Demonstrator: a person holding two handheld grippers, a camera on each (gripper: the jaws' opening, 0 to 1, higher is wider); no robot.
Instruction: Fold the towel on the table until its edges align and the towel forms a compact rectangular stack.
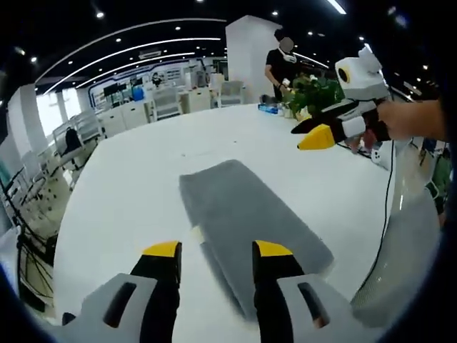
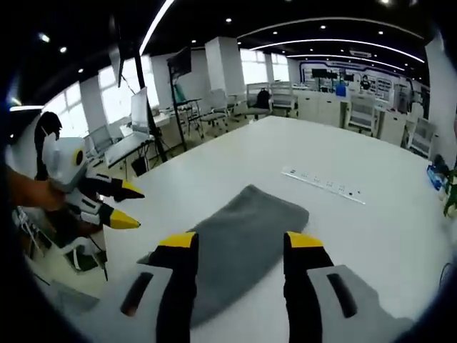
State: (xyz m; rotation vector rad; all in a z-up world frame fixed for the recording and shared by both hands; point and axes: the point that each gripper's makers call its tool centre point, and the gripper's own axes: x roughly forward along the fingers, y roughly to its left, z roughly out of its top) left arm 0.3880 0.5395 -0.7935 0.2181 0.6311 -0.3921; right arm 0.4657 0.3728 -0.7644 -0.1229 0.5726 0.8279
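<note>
A grey towel (image 1: pixel 246 214) lies flat on the white table (image 1: pixel 128 186), folded into a long rectangle of more than one layer. My left gripper (image 1: pixel 217 250) hovers open over the towel's near end, nothing between its yellow-tipped jaws. In the left gripper view the right gripper (image 1: pixel 298 138) hangs in the air beyond the towel's far right side, held by a hand. In the right gripper view the towel (image 2: pixel 246 229) stretches away between the jaws of my open right gripper (image 2: pixel 241 241). The left gripper (image 2: pixel 130 206) floats at the left, open and off the towel.
A white power strip (image 2: pixel 325 184) lies on the table beyond the towel. Potted plants (image 1: pixel 314 93) stand at the table's far edge, with a person (image 1: pixel 280 64) behind them. A black cable (image 1: pixel 385 214) hangs by the table's right edge. Desks and chairs (image 2: pixel 214 107) surround the table.
</note>
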